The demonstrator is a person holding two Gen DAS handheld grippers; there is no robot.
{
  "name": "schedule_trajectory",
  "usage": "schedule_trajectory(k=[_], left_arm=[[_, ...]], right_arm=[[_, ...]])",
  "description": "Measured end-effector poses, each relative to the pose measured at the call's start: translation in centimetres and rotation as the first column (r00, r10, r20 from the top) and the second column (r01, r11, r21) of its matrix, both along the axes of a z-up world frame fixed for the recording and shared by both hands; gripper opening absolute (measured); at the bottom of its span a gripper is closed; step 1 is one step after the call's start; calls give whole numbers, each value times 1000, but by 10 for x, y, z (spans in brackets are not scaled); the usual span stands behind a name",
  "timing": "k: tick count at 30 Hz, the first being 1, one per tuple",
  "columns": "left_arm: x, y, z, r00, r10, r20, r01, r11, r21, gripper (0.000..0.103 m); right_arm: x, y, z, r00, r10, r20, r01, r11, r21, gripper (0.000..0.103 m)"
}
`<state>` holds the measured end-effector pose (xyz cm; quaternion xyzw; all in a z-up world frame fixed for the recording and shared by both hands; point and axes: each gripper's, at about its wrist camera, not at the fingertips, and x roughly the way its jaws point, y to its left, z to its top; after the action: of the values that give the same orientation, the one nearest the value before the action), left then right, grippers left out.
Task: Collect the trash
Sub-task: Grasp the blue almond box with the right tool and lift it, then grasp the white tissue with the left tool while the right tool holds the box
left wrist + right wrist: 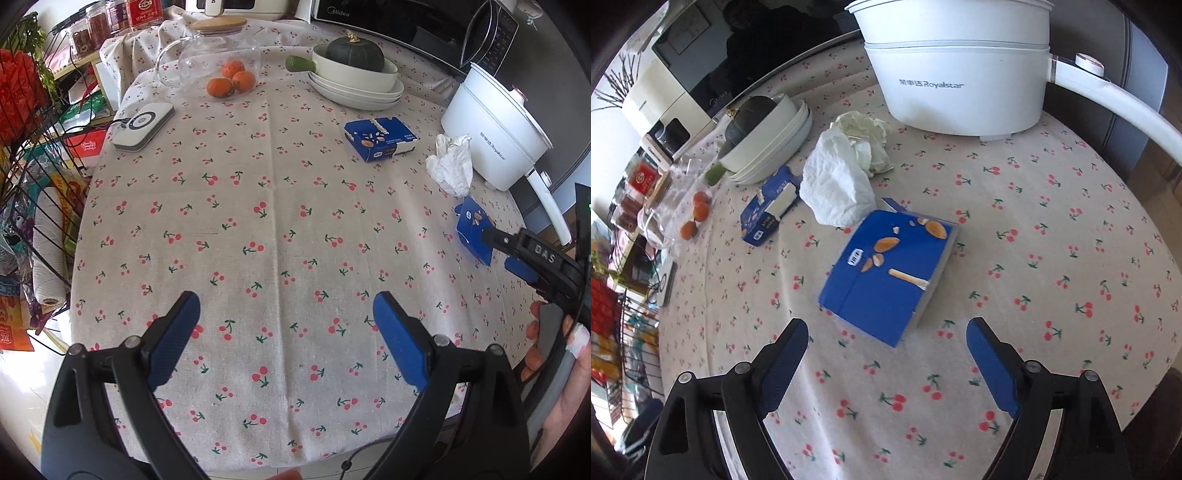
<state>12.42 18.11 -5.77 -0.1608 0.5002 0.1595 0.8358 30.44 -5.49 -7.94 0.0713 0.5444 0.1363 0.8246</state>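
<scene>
Right wrist view: right tongs (886, 347) wide over blue carton (886, 277); crumpled tissue (838, 184) beside; left tongs (286, 314) wide, empty.

Bright even daylight, soft shadows, strong fisheye bending, dark vignetted corners.

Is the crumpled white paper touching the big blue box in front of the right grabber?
Touching. In the right wrist view the crumpled white paper lies over the far top corner of the big blue box, with no tablecloth between them.
</scene>
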Motion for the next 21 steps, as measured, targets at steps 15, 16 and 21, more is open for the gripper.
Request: schedule_trajectory(k=[15, 16, 21], left_arm=[[10, -17, -4, 998, -60, -19, 60, 998, 28, 95], [12, -21, -3, 998, -68, -13, 68, 997, 28, 95], [28, -47, 0, 989, -145, 11, 144, 989, 32, 95]], right_arm=[[8, 16, -30, 996, -15, 87, 29, 987, -157, 72], [5, 8, -25, 997, -17, 81, 29, 989, -148, 72], [-14, -36, -5, 999, -31, 22, 32, 997, -72, 71]])
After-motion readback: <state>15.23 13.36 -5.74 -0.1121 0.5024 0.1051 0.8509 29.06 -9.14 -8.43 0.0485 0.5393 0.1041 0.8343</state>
